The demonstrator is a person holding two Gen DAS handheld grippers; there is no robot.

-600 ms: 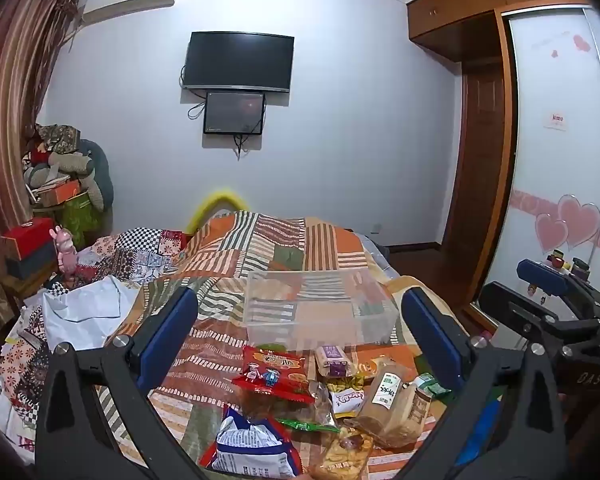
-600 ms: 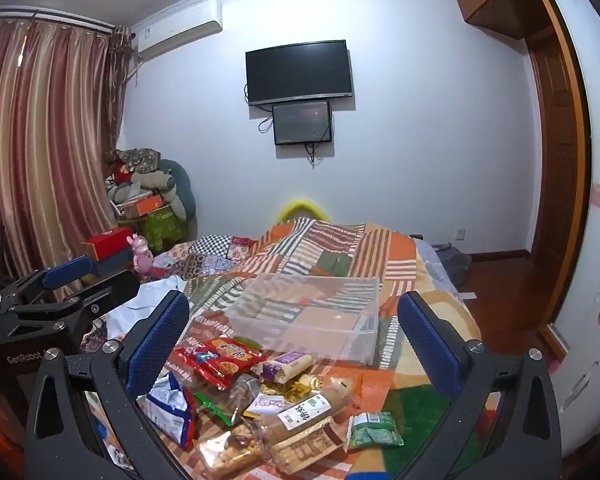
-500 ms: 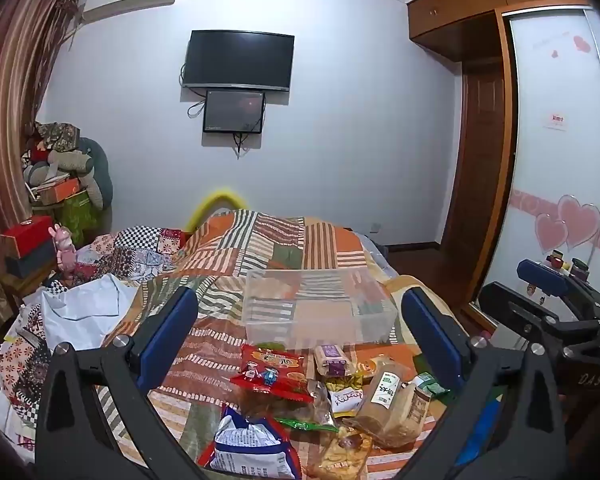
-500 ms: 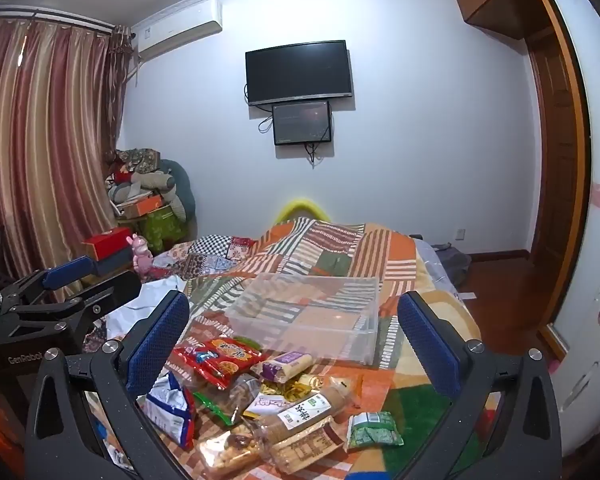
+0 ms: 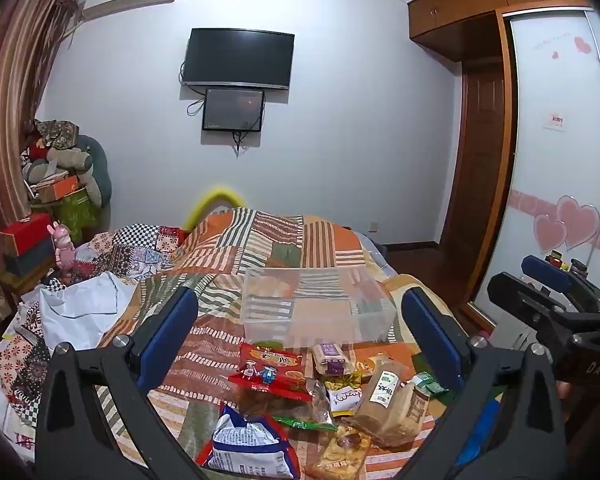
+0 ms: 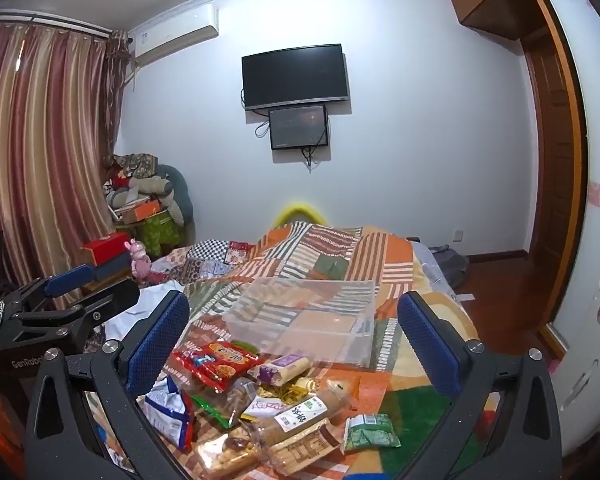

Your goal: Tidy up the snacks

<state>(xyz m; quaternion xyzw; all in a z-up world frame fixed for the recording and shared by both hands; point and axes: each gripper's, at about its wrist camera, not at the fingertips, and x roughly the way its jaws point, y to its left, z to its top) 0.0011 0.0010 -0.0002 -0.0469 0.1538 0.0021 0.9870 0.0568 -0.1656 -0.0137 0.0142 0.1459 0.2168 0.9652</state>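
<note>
A pile of snack packs lies on the patchwork bed: a red pack (image 5: pixel 270 366) (image 6: pixel 214 362), a blue and white bag (image 5: pixel 248 450) (image 6: pixel 168 414), a tan loaf pack with a green label (image 5: pixel 388 400) (image 6: pixel 304 420), a purple-labelled roll (image 5: pixel 330 358) (image 6: pixel 282 366) and a small green pack (image 6: pixel 370 432). An empty clear plastic bin (image 5: pixel 316 304) (image 6: pixel 304 318) stands just behind them. My left gripper (image 5: pixel 300 332) is open and empty above the pile. My right gripper (image 6: pixel 292 332) is open and empty above the pile too.
The bed's patchwork quilt (image 5: pixel 260 248) runs to the far wall. Loose clothes and a white sheet (image 5: pixel 80 308) lie at the left. Boxes and stuffed toys (image 5: pixel 56 184) stack in the left corner. A wardrobe with sliding doors (image 5: pixel 560 160) stands at the right.
</note>
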